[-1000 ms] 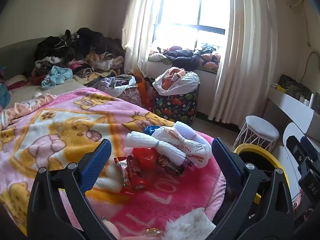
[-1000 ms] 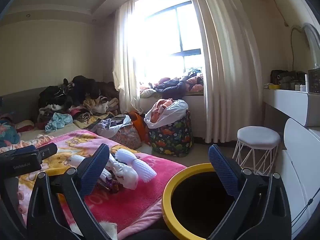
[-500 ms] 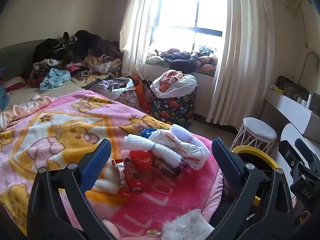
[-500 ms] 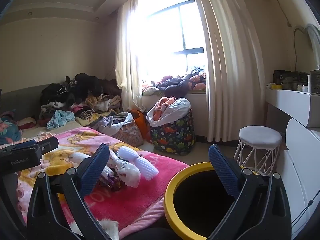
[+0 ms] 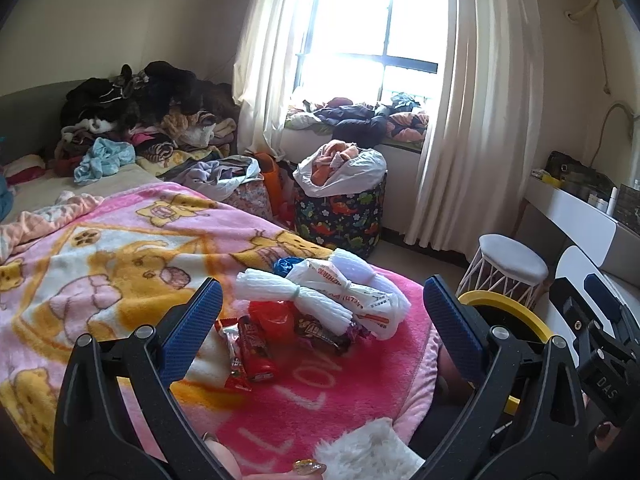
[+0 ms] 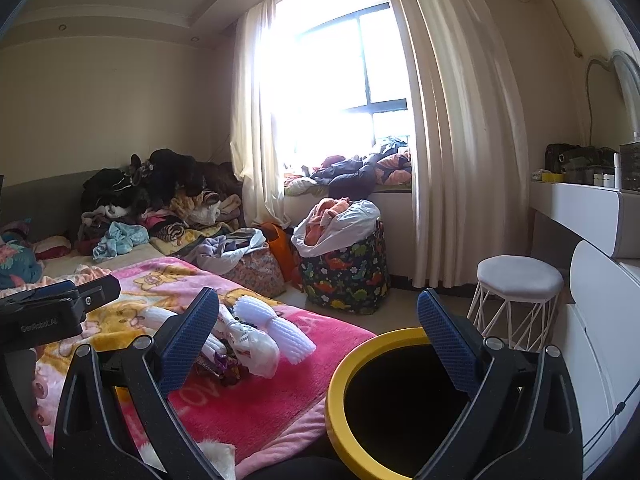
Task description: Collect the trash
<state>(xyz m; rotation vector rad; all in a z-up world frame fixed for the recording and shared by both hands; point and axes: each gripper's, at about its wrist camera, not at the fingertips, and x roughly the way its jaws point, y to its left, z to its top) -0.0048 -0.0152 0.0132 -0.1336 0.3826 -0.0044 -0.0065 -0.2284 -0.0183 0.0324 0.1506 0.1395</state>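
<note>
Left gripper point(image 5: 322, 314) hangs over the pink blanket point(image 5: 120, 264) on the bed, jaws wide and empty. The trash pile point(image 5: 320, 308) sits just ahead between them: white foam netting, a printed plastic bag, red candy wrappers. Over to the right, right gripper point(image 6: 318, 326), jaws wide too, hovers above the yellow-rimmed bin point(image 6: 340, 380) beside the bed.

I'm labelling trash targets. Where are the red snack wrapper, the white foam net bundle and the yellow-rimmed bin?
red snack wrapper point(image 5: 256, 350), left wrist view, middle of the pack.
white foam net bundle point(image 5: 280, 292), left wrist view, ribbed left half.
yellow-rimmed bin point(image 6: 340, 388), right wrist view, left rim.
</note>
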